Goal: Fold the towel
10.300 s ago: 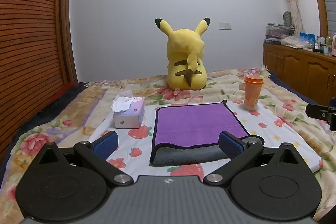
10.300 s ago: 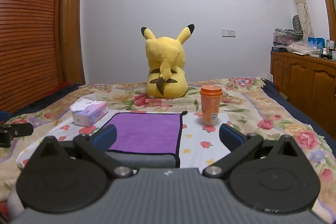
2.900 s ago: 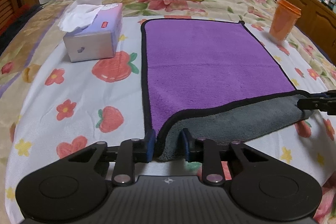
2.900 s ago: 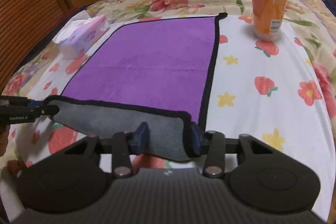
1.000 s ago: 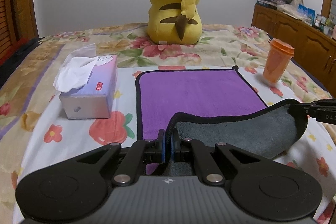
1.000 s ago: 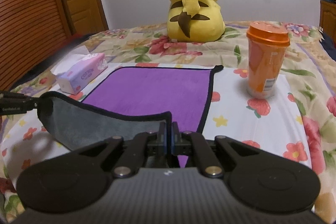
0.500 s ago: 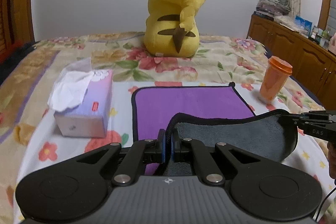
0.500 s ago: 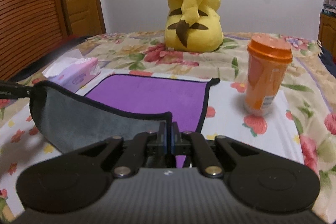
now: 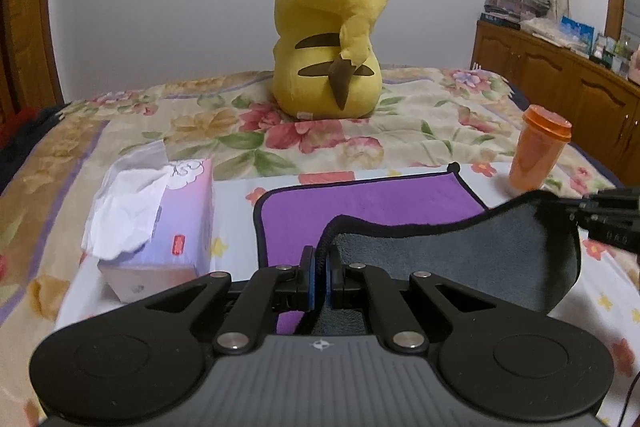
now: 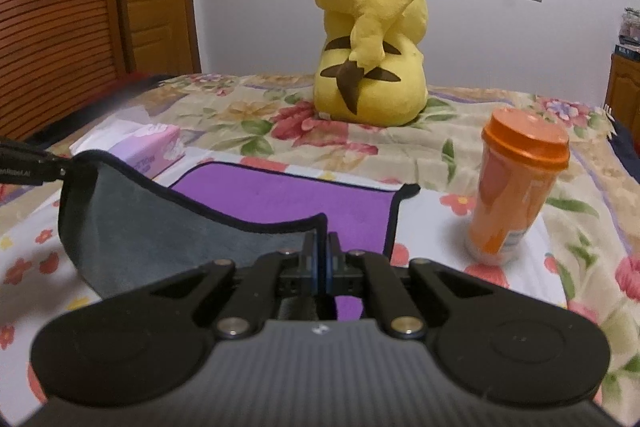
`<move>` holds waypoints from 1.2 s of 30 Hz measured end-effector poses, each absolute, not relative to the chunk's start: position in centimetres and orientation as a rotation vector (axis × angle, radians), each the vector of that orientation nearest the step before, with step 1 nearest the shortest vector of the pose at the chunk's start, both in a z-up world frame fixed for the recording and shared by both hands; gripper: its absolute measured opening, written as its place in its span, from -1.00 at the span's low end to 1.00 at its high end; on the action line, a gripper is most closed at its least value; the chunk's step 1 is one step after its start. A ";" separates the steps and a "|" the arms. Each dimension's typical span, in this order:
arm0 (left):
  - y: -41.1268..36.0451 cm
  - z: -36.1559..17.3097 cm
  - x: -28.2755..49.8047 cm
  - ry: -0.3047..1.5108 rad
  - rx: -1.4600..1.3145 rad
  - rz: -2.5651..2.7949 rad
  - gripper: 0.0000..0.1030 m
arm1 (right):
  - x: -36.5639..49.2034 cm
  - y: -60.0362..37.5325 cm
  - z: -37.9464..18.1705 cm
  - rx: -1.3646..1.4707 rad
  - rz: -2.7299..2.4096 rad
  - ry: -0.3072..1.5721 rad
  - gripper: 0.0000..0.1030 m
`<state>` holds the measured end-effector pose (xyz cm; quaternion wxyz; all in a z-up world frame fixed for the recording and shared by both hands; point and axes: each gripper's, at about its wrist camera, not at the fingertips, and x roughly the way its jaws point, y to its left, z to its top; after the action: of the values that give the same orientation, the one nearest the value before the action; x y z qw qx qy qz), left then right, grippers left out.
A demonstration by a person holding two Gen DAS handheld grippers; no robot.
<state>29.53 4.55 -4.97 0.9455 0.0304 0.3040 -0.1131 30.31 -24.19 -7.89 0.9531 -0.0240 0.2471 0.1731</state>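
A towel, purple on top (image 9: 360,203) and grey underneath (image 9: 460,259), lies on the bed with its near edge lifted. My left gripper (image 9: 319,259) is shut on the near left corner. My right gripper (image 10: 321,247) is shut on the near right corner; the towel's purple face (image 10: 288,199) and grey underside (image 10: 160,227) show there too. The lifted edge sags between the two grippers, above the flat far part. The right gripper's tip shows at the left wrist view's right edge (image 9: 600,215); the left gripper's tip shows at the right wrist view's left edge (image 10: 28,163).
A tissue box (image 9: 160,223) stands left of the towel. An orange lidded cup (image 10: 516,187) stands to its right. A yellow plush toy (image 9: 328,39) sits beyond the towel's far edge. A wooden cabinet (image 9: 560,83) runs along the right wall.
Both grippers have carried the lifted near edge further toward the far edge. Less of the purple face shows beyond the grey underside.
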 end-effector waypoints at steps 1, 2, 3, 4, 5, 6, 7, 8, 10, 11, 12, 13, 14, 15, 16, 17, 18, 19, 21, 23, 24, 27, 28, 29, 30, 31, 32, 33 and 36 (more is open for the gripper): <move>4.5 -5.0 29.8 0.618 0.066 -0.225 -0.84 | 30.5 -24.2 -7.8 -0.048 0.351 0.498 -0.91; 4.6 -5.0 30.1 0.619 0.064 -0.223 -0.85 | 30.7 -24.2 -7.7 -0.049 0.349 0.495 -0.91; 4.7 -5.0 30.4 0.623 0.061 -0.221 -0.84 | 31.0 -24.2 -7.5 -0.051 0.348 0.490 -0.91; 4.7 -4.9 30.7 0.625 0.063 -0.221 -0.84 | 31.3 -24.2 -7.4 -0.053 0.346 0.486 -0.91; 4.7 -4.9 31.1 0.624 0.065 -0.220 -0.84 | 31.6 -24.2 -7.3 -0.057 0.345 0.483 -0.91; 4.7 -4.8 31.4 0.624 0.069 -0.220 -0.84 | 31.9 -24.2 -7.1 -0.063 0.342 0.477 -0.91; 4.7 -4.6 31.7 0.623 0.070 -0.221 -0.84 | 32.3 -24.2 -7.0 -0.068 0.339 0.474 -0.91; 4.6 -4.5 32.1 0.621 0.076 -0.222 -0.84 | 32.6 -24.2 -6.9 -0.071 0.338 0.471 -0.91; 4.5 -4.2 32.8 0.612 0.086 -0.224 -0.84 | 33.3 -24.2 -6.7 -0.073 0.335 0.467 -0.91; 4.5 -4.1 33.1 0.611 0.087 -0.225 -0.84 | 33.6 -24.2 -6.7 -0.076 0.332 0.464 -0.91; 4.4 -4.0 33.5 0.608 0.089 -0.224 -0.84 | 33.9 -24.1 -6.6 -0.080 0.330 0.461 -0.91; 4.4 -3.8 33.9 0.604 0.092 -0.221 -0.84 | 34.2 -24.1 -6.5 -0.084 0.329 0.458 -0.91; 4.4 -3.7 34.2 0.601 0.093 -0.219 -0.84 | 34.4 -24.0 -6.5 -0.091 0.327 0.454 -0.91; 4.4 -3.6 34.6 0.597 0.092 -0.217 -0.84 | 34.7 -23.9 -6.4 -0.098 0.325 0.448 -0.91; 4.4 -3.5 34.9 0.593 0.089 -0.215 -0.84 | 34.9 -23.8 -6.4 -0.105 0.325 0.445 -0.91; 4.3 -3.4 35.3 0.588 0.087 -0.210 -0.84 | 35.1 -23.7 -6.4 -0.111 0.323 0.441 -0.91; 4.3 -3.3 35.7 0.582 0.086 -0.204 -0.84 | 35.4 -23.6 -6.5 -0.117 0.320 0.437 -0.91; 4.3 -3.3 36.1 0.577 0.085 -0.196 -0.84 | 35.8 -23.6 -6.5 -0.123 0.316 0.433 -0.91; 4.2 -3.4 36.9 0.570 0.087 -0.181 -0.84 | 36.5 -23.4 -6.5 -0.129 0.308 0.426 -0.91; 4.3 -3.6 37.9 0.568 0.081 -0.160 -0.84 | 37.3 -23.3 -6.6 -0.133 0.299 0.417 -0.91; 4.4 -3.7 38.3 0.568 0.074 -0.154 -0.84 | 37.8 -23.3 -6.6 -0.133 0.294 0.415 -0.91; 4.3 -4.3 39.6 0.569 0.073 -0.144 -0.84 | 39.0 -23.1 -7.0 -0.142 0.289 0.417 -0.91; 4.2 -4.5 40.1 0.571 0.083 -0.143 -0.84 | 39.3 -23.0 -7.2 -0.150 0.288 0.420 -0.91; 4.0 -4.7 40.5 0.574 0.093 -0.143 -0.84 | 39.6 -22.9 -7.4 -0.158 0.287 0.422 -0.92; 3.9 -4.9 40.9 0.577 0.103 -0.143 -0.84 | 39.9 -22.8 -7.7 -0.169 0.286 0.424 -0.92; 3.8 -5.1 41.2 0.577 0.113 -0.143 -0.84 | 40.2 -22.7 -7.9 -0.181 0.285 0.426 -0.92; 3.7 -5.3 41.5 0.579 0.118 -0.142 -0.84 | 40.4 -22.6 -8.1 -0.190 0.280 0.427 -0.92; 3.7 -5.6 41.7 0.580 0.120 -0.140 -0.84 | 40.5 -22.6 -8.4 -0.197 0.274 0.427 -0.92; 3.8 -6.4 42.4 0.587 0.108 -0.133 -0.84 | 41.2 -22.6 -9.2 -0.200 0.269 0.432 -0.92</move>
<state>42.41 3.84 -6.40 0.9536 0.0530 0.2889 -0.0654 41.16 -22.59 -9.16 0.9628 -0.0986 0.2133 0.1330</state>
